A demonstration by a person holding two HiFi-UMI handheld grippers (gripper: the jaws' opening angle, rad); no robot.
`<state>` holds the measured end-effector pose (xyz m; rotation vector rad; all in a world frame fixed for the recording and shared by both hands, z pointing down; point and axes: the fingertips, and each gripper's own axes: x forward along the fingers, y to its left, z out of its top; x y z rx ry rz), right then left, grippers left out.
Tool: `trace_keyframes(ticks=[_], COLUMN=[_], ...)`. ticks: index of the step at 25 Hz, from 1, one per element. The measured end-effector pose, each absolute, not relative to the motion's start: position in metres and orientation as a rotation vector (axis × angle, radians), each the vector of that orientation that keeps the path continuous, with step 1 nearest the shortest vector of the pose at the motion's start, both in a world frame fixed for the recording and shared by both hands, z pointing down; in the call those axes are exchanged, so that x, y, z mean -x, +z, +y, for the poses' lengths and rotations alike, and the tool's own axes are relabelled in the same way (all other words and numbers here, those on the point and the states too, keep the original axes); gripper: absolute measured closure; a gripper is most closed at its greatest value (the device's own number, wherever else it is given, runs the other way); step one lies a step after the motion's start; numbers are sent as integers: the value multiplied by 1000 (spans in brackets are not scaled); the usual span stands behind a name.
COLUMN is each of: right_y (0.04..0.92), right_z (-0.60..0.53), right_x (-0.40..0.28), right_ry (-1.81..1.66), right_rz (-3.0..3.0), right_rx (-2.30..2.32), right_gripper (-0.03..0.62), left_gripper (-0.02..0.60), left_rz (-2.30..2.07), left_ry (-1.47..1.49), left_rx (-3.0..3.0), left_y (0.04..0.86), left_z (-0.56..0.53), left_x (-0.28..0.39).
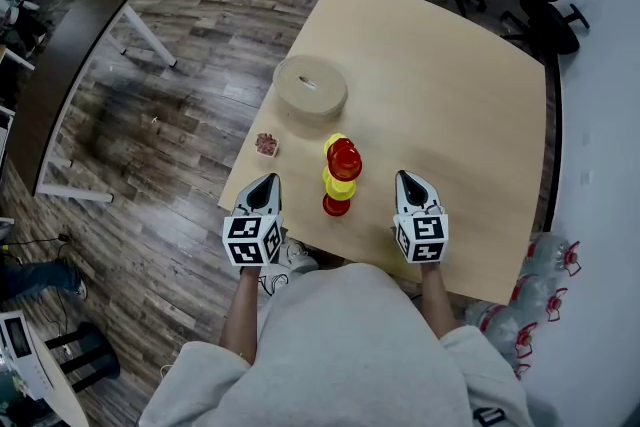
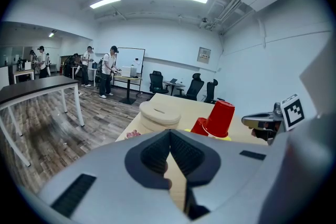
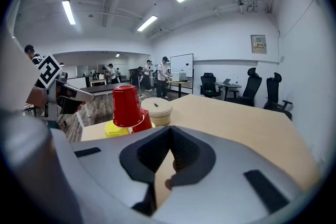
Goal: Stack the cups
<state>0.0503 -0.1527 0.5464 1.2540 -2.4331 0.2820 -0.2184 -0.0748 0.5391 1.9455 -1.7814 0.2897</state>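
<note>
The red and yellow plastic cups [image 1: 340,177] stand clustered near the front edge of the light wooden bench [image 1: 450,85], with 1 upturned red cup [image 3: 126,106] sitting on a yellow cup [image 3: 114,129]. The left gripper [image 1: 266,183] and right gripper [image 1: 408,181] flank them, both clenched and empty.

Grey sweatshirt [image 1: 345,345], grey left tool [image 1: 265,183], right tool [image 1: 411,179]

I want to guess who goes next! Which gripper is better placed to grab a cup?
Probably the right gripper, narrowly. It and the left gripper sit shut and empty either side of the cups, but the cups look bigger and more central in the right gripper view.
</note>
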Motion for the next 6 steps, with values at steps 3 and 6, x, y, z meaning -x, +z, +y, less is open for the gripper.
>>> trace_keyframes(ticks=[3, 6], right_y=[548, 550], right_z=[-152, -152], right_x=[-49, -47], right_ry=[286, 289], right_rz=[-2432, -2433], right_rx=[-1247, -1243], right_gripper=[592, 592], left_gripper=[572, 572], left_rz=[-1781, -1779], left_ry=[288, 289], left_rx=[-1945, -1946], left_y=[540, 541], left_z=[-75, -76], left_x=[219, 218])
